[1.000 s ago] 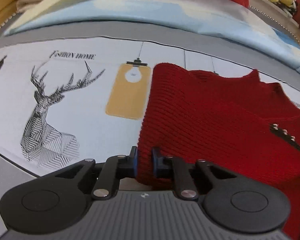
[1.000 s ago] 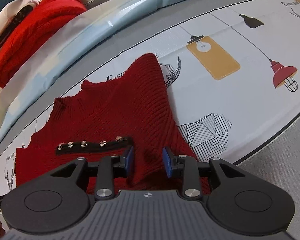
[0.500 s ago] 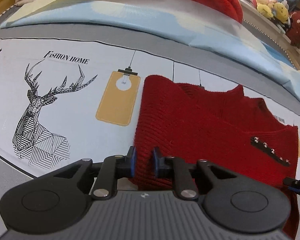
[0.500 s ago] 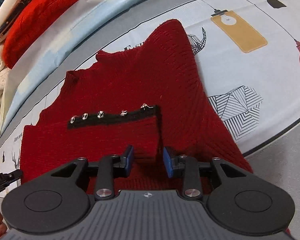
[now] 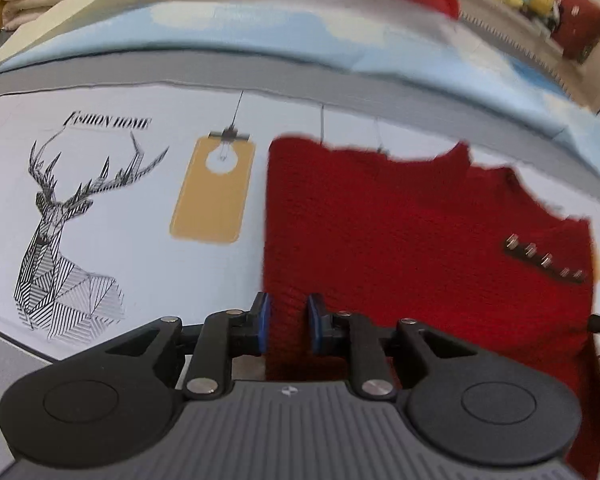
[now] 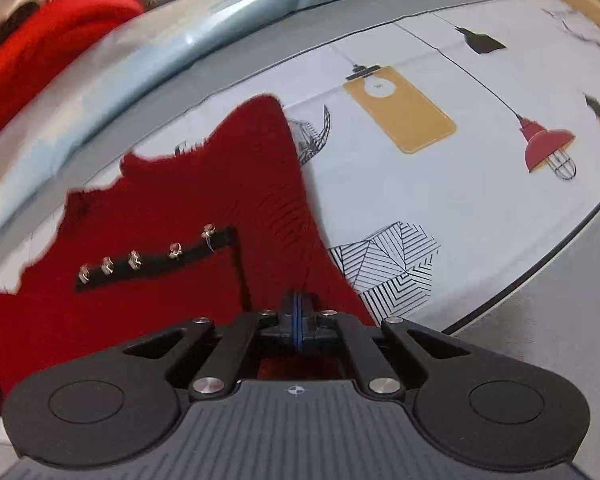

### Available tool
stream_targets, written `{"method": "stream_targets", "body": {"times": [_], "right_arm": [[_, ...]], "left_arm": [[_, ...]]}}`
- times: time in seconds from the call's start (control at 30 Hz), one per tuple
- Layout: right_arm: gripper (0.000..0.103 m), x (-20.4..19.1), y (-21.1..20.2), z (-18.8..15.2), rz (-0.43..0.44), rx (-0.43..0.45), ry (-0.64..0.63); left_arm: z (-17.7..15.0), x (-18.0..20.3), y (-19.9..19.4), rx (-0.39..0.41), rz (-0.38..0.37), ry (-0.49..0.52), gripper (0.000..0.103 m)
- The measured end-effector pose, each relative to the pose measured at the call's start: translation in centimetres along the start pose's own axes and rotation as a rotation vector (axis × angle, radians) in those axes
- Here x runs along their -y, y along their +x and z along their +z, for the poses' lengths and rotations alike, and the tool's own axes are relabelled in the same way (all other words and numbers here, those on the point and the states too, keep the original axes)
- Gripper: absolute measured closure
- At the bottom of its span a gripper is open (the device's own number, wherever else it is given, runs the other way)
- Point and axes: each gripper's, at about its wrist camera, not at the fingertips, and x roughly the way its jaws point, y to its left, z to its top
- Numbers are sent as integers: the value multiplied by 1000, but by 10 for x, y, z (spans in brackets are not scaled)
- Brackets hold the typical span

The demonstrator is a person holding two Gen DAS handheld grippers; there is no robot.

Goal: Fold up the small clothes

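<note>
While the right gripper (image 6: 297,322) pinches the sweater (image 6: 188,208) hem at 6 o'clock and the left gripper (image 5: 286,326) straddles it with jaws apart on the sheet (image 5: 120,208), I'd close left before lifting evenly.

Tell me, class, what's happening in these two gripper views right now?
A person with a handheld gripper in each hand is folding a red knit sweater spread on a printed sheet. The right gripper is pinched shut on the sweater's near edge. The left gripper sits open with the fabric's edge between its fingers. A black studded strip runs across the sweater.
</note>
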Motion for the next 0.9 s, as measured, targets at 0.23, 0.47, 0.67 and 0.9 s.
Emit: {"method": "stream_targets", "body": {"times": [0.23,0.47,0.67,0.9], "right_arm": [[68,-28,-20,0,244,72,-126],[68,-21,0,-11,109,-48,-156],[67,-13,-58,-11,105,78,-189],[67,11,-167,-24,162,249,-191]], "left_arm": [[-13,5,16,-39,64,85,81],[-15,-2,1,23,-7,65,77],[-24,7,-21,18,14,72,71],[-46,40,-103,125,37,136,70]]}}
